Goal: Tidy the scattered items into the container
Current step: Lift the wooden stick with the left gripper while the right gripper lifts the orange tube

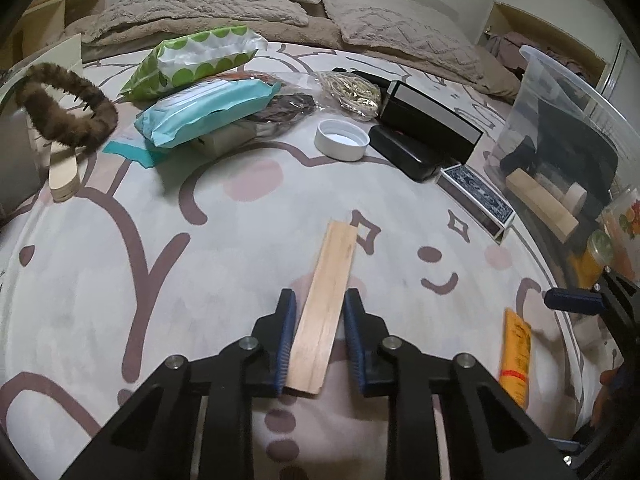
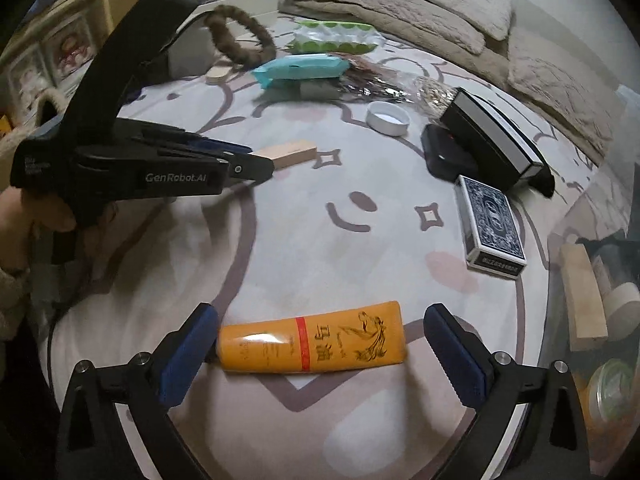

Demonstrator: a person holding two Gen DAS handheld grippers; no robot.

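My left gripper (image 1: 320, 300) is shut on a flat wooden block (image 1: 326, 308) and holds it just above the patterned bedspread; the block also shows in the right wrist view (image 2: 290, 153), sticking out of the left gripper (image 2: 256, 164). My right gripper (image 2: 320, 336) is open, its fingers on either side of an orange tube (image 2: 312, 338) that lies crosswise on the bedspread. The tube also shows in the left wrist view (image 1: 516, 356). The clear plastic container (image 1: 568, 120) stands at the right and holds a wooden block (image 1: 540, 204) and small jars.
A blue card box (image 2: 490, 226), a black case (image 2: 488, 140), a white lid (image 2: 388, 118), a teal wipes pack (image 1: 208, 110), a green-dotted pack (image 1: 192, 60), a bag of chains (image 1: 352, 92) and a furry hairband (image 1: 64, 104) lie on the bed. Pillows are behind.
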